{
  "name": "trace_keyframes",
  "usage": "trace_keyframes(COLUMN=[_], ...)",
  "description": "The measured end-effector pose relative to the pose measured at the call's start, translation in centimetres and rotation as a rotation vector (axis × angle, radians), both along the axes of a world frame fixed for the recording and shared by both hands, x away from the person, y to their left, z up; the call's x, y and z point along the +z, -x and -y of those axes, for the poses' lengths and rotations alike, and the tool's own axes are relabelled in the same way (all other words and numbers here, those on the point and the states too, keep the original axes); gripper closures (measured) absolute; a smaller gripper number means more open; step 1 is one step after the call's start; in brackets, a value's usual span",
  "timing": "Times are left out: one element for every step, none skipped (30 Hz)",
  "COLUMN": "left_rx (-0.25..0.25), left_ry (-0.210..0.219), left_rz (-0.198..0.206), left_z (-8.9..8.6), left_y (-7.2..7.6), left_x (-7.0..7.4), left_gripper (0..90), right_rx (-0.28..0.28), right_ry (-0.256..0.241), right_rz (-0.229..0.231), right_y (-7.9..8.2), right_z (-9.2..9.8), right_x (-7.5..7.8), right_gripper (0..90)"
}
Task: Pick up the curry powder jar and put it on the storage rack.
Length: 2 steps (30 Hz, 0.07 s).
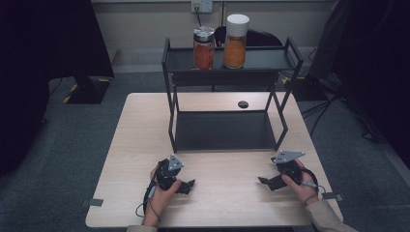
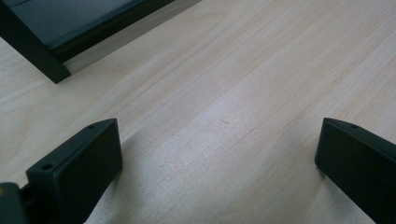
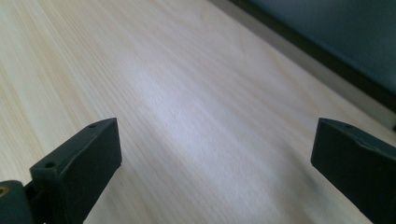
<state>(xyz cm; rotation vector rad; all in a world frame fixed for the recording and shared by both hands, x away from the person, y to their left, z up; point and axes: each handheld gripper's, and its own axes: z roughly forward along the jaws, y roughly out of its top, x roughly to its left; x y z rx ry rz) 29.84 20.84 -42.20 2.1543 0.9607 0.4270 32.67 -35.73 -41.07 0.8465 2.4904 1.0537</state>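
Your left gripper [image 1: 189, 184] and right gripper [image 1: 263, 181] both have jaws wide apart, holding nothing. The rack [image 1: 225, 130] is cut off in both gripper views. Bare table [image 1: 227, 198] lies between your grippers.

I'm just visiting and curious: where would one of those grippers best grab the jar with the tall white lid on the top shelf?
Probably the white-lidded jar is best gripped around its glass body below the lid, approached from the front: it stands upright, and the silver-lidded jar crowds its left side.
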Motion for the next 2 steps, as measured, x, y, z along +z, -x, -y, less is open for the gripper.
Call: trace_keyframes(left_rx=[0.0,0.0], left_ry=[0.0,0.0], left_rz=[0.0,0.0], left_z=[0.0,0.0], left_y=[-0.01,-0.01], left_x=[0.0,0.0], left_gripper=[0.0,0.0], right_rx=[0.002,0.002], right_ry=[0.017,0.017], right_rz=[0.003,0.003], right_y=[0.18,0.18], right_z=[-0.1,-0.1], right_x=[-0.07,-0.07], right_gripper=[1.0,1.0])
